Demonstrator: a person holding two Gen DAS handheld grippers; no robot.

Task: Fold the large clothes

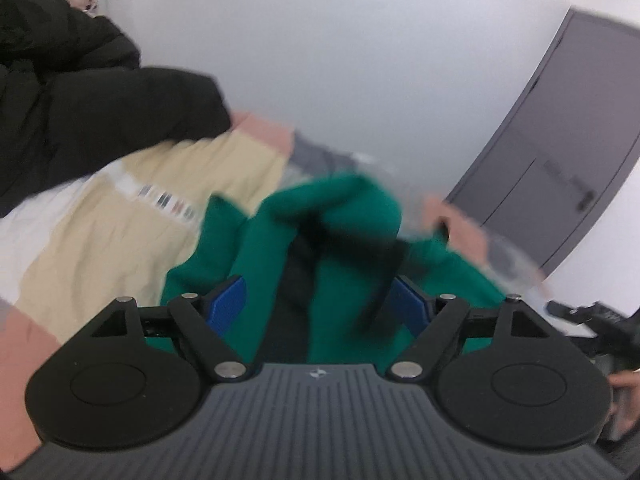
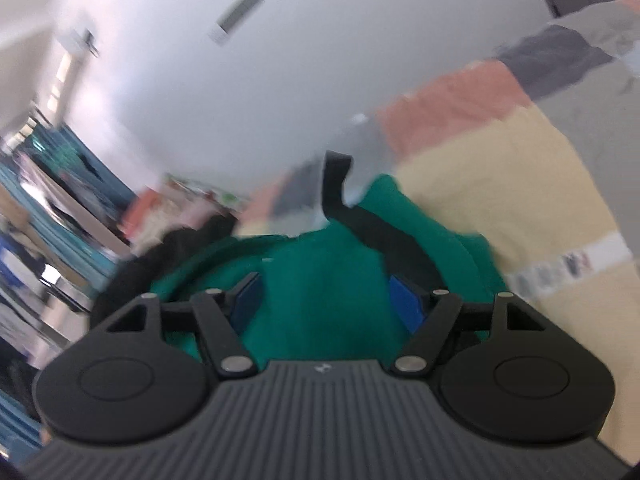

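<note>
In the left wrist view, the garment [image 1: 344,232] lies bunched directly ahead of the left claw [image 1: 320,300], spreading between and beyond both fingers. A patchwork quilt [image 1: 120,224] lies beneath it and extends to the left. A dark jacket [image 1: 80,120] rests on the quilt at far left, behind. A door [image 1: 560,160] stands at right. In the right wrist view, the garment [image 2: 320,280] fills the space before the right claw [image 2: 328,300], the quilt [image 2: 540,200] to its right.

green garment [image 1: 352,216] bunched ahead of both tools | black jacket [image 1: 80,112] blocks left; wall side open
</note>
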